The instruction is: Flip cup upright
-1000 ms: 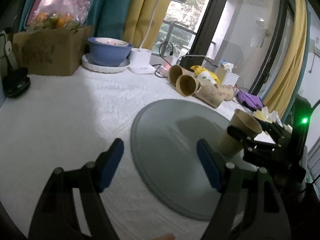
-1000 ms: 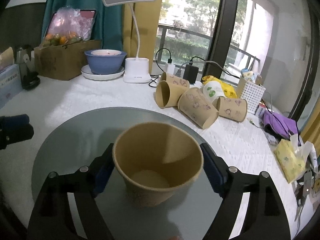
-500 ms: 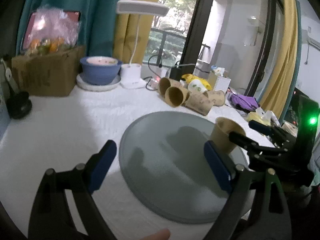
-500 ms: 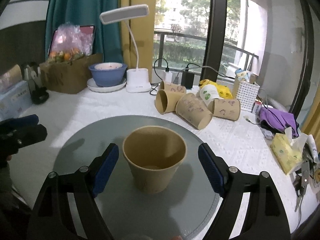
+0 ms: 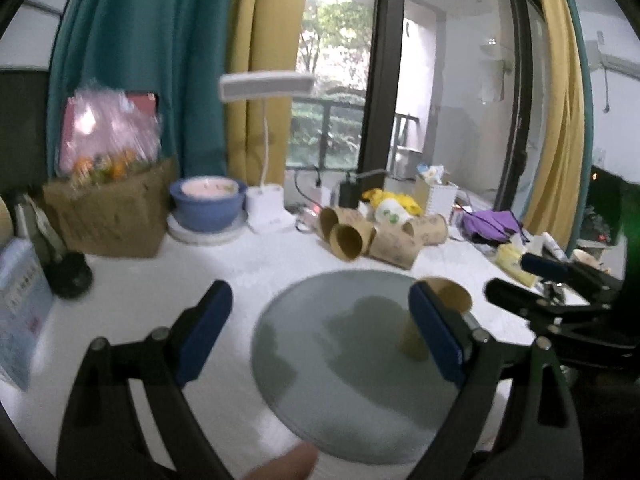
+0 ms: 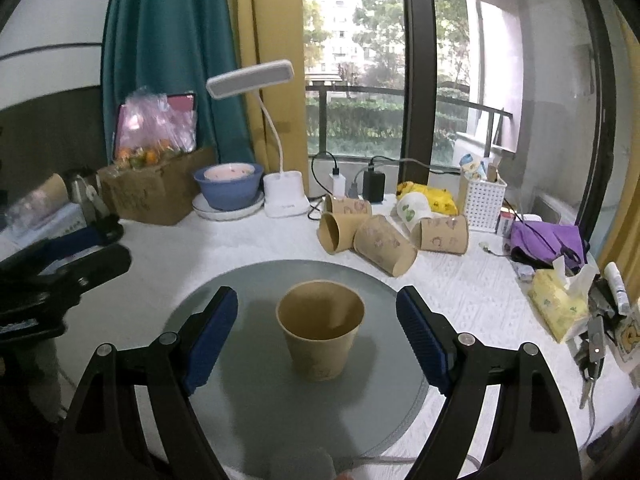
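Upright on the grey round mat, mouth up: the brown paper cup, just ahead of and between the spread fingers of the right gripper, touching neither. Left gripper fingers likewise wide apart, pinching nothing, cup partly hidden behind its right finger. Beyond the fingers on the white table: spare cups lying on their sides.

We see bare disc around upright cup; toppled cups crowd far edge; tissue pack blocks right side.
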### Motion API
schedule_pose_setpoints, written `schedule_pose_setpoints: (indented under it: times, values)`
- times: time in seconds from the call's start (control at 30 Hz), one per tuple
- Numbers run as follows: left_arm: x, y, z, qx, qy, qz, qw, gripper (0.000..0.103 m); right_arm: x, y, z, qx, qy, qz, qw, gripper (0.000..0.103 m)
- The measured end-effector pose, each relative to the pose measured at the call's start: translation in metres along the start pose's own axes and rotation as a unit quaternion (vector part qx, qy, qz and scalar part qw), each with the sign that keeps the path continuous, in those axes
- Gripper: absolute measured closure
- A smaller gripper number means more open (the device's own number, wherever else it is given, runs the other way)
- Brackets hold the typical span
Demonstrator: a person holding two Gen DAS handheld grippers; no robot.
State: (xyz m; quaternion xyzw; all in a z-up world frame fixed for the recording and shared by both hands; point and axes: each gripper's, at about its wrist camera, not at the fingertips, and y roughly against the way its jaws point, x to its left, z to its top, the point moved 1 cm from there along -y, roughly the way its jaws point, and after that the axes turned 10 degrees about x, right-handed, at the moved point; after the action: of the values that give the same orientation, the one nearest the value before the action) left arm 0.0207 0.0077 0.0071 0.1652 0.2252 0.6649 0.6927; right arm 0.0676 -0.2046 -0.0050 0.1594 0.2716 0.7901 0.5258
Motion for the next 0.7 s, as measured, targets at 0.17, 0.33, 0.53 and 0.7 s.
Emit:
schedule_pose_setpoints:
  times: [0.17,0.33,0.53,0.7]
  values:
    - [-0.013,0.018,0.007,-0.041,-0.032,0.026,0.9983,0.012,0.004,0.03,0.009,-0.028,0.002,0.012,1.0,0.019]
    - [-0.025,0.037,0.013,-0.078,-0.06,0.031,0.9947,0.012,0.002,0.052,0.015,-0.047,-0.005,0.024,0.999,0.019]
    - [-0.031,0.054,0.016,-0.102,-0.066,0.02,0.9923,0.012,-0.002,0.064,0.016,-0.056,-0.011,0.029,0.998,0.019]
    - [-0.03,0.056,0.016,-0.102,-0.062,0.006,0.9928,0.012,-0.002,0.064,0.015,-0.053,-0.012,0.03,0.998,0.019]
